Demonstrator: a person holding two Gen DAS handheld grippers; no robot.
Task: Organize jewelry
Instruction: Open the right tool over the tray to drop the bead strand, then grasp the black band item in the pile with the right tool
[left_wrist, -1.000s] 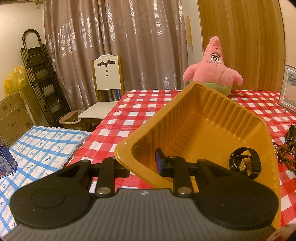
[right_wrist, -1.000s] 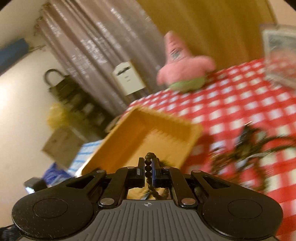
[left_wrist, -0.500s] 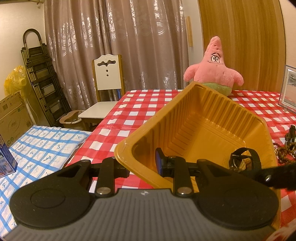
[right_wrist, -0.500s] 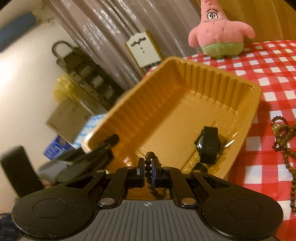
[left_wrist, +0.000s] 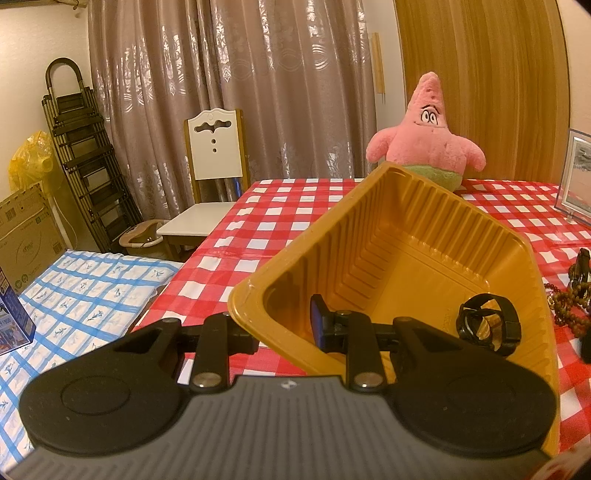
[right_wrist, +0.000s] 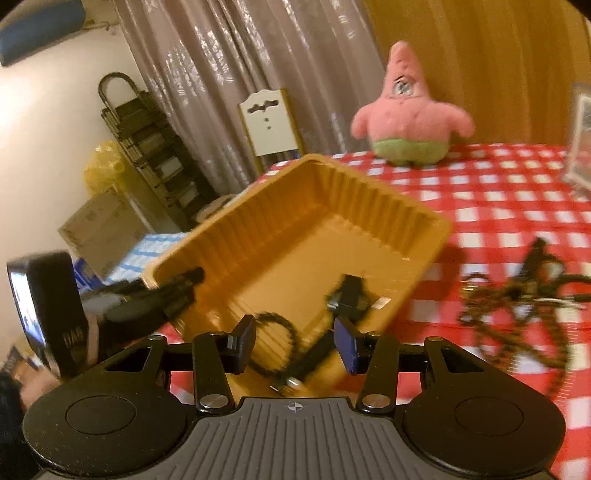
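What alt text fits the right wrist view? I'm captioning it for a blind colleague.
The right claw, its jaws opening, hangs over a yellow tray where a dark bead bracelet and a black watch lie. The left claw grips the tray's near-left rim. Tangled jewelry sits right of the tray on a red checked cloth, a pink plush behind.

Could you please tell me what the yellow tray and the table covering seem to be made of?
Yellow tray: likely thin moulded plastic, slightly glossy; its walls are ribbed and the rim is rolled. Table covering: probably wipeable vinyl or oilcloth in red and white check, since it shows a soft sheen and creases, though coated fabric is possible.
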